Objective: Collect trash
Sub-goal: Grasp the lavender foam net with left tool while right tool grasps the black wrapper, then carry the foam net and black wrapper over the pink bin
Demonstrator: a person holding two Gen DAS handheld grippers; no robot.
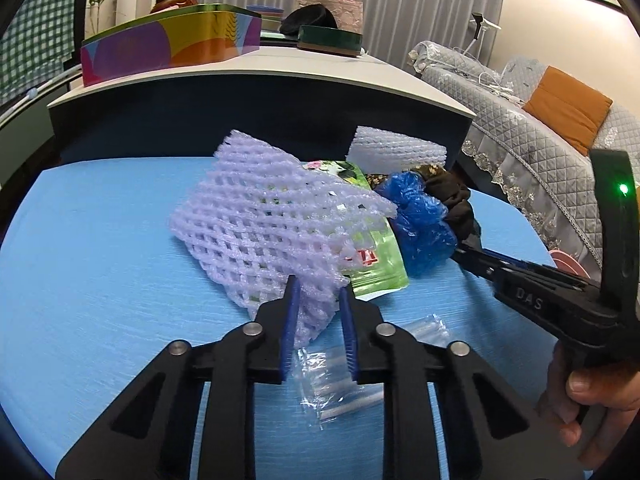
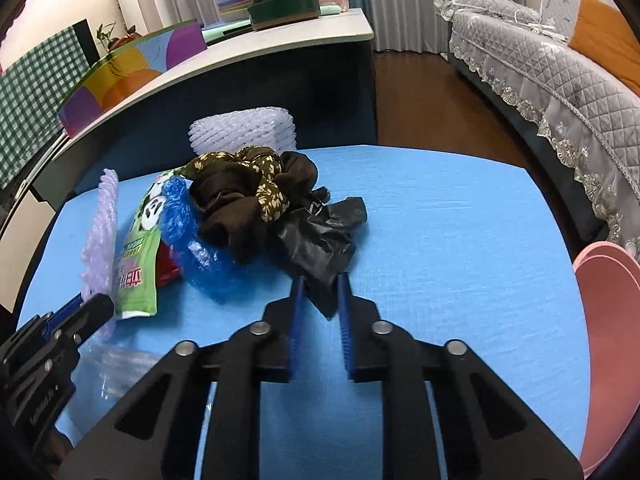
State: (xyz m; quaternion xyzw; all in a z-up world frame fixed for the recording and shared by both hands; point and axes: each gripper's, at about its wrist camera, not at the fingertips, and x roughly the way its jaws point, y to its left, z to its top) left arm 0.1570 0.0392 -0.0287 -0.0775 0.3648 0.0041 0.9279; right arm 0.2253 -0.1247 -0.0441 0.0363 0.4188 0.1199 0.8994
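Observation:
A pile of trash lies on the blue table (image 1: 100,260). My left gripper (image 1: 320,290) is shut on the corner of a lilac foam net (image 1: 260,220), which leans over a green snack packet (image 1: 380,256). A blue plastic bag (image 1: 420,220) and brown cloth (image 1: 452,196) lie to its right. In the right wrist view my right gripper (image 2: 320,280) is shut on the tip of a black plastic bag (image 2: 320,240), beside the brown floral cloth (image 2: 248,188), the blue bag (image 2: 188,240) and the green packet (image 2: 136,264). The left gripper (image 2: 86,300) shows at lower left with the net (image 2: 100,232).
A clear wrapper (image 1: 336,376) lies on the table under my left gripper. A second white foam net (image 2: 244,128) sits at the table's far edge. A pink bin (image 2: 608,320) stands right of the table. A desk with a colourful box (image 1: 168,40) is behind, a grey sofa (image 2: 540,60) at right.

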